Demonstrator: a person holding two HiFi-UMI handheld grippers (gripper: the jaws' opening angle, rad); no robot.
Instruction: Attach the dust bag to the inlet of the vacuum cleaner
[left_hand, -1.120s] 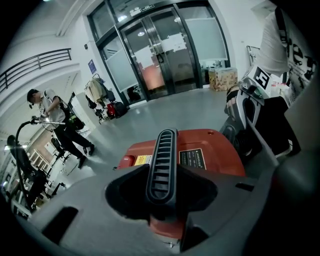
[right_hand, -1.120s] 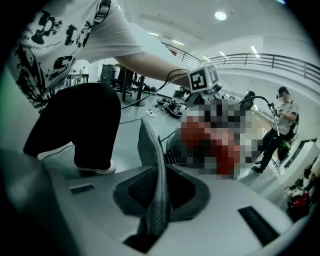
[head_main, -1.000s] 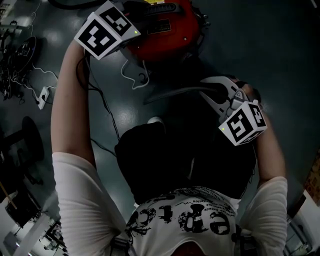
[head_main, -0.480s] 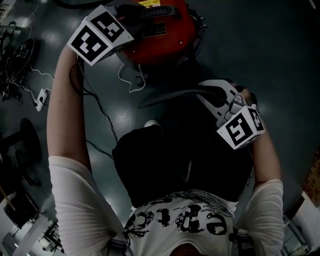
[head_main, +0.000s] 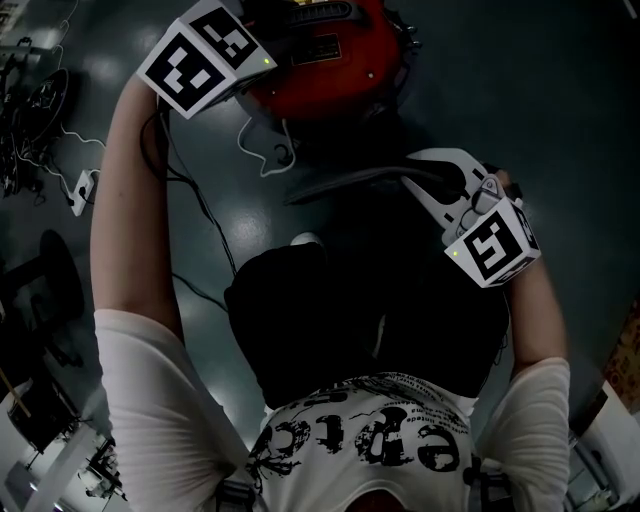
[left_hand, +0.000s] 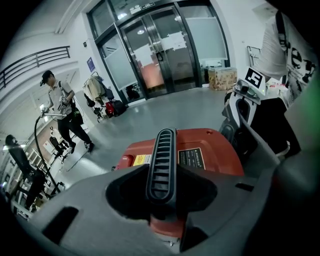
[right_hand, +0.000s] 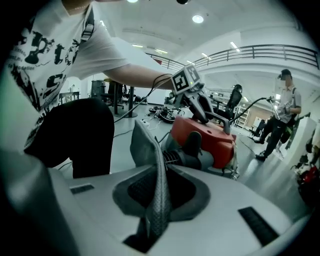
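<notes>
On grey floor (head_main: 560, 120), the vacuum cleaner handle (left_hand: 161, 155) was clamped by the left gripper (left_hand: 162, 200), the dust bag (right_hand: 142, 145) by the right gripper (right_hand: 157, 207), best kept taut.

The vacuum cleaner (head_main: 320, 60), red with a black ribbed handle (left_hand: 161, 165), sits upright straight ahead at twelve o'clock. The grey dust bag (right_hand: 150, 150), thin and edge-on, hangs at its five o'clock, pinched in the right gripper (right_hand: 158, 200).

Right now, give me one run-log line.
left hand-held gripper: shut on vacuum handle | right hand-held gripper: shut on dust bag
</notes>
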